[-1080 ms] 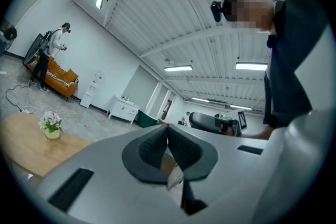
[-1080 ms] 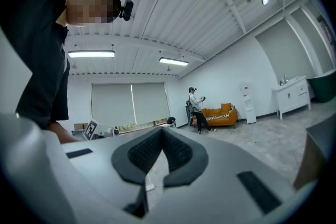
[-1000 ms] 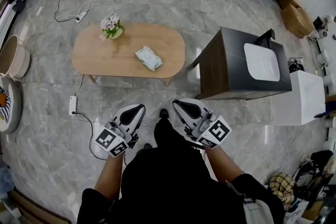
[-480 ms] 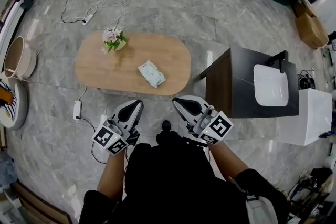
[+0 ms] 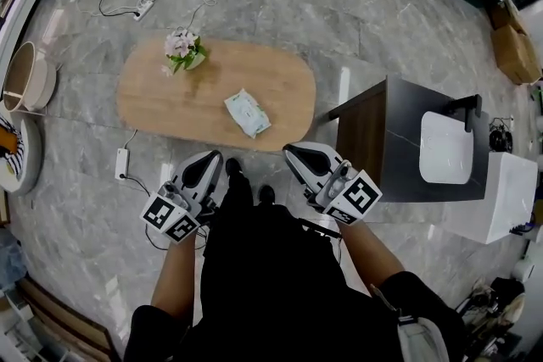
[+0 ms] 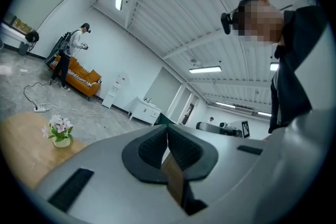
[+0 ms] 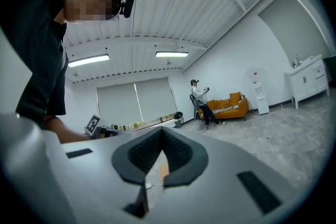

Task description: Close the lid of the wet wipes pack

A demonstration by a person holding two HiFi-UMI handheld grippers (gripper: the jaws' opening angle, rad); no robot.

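Note:
The wet wipes pack (image 5: 248, 114), white and pale green, lies flat near the front right of the oval wooden table (image 5: 161, 97). It is too small here to tell how its lid stands. My left gripper (image 5: 211, 159) and right gripper (image 5: 293, 153) hang close to my body, short of the table's near edge and apart from the pack. Both are shut with nothing between their pads. In the left gripper view the jaws (image 6: 167, 132) meet, with the table (image 6: 18, 139) beyond. The right gripper (image 7: 161, 135) points up toward the room, and the pack is not in that view.
A small pot of pink flowers (image 5: 182, 47) stands at the table's far left. A dark cabinet with a white basin (image 5: 446, 147) stands right of the table. On the floor lie a power strip (image 5: 121, 164) and cables. A basket (image 5: 23, 75) sits far left. A person (image 7: 201, 101) stands by an orange sofa (image 7: 231, 104).
The head view has moved forward, so the table and the wipes pack sit nearer to both grippers. The grippers have stayed shut, close to the body.

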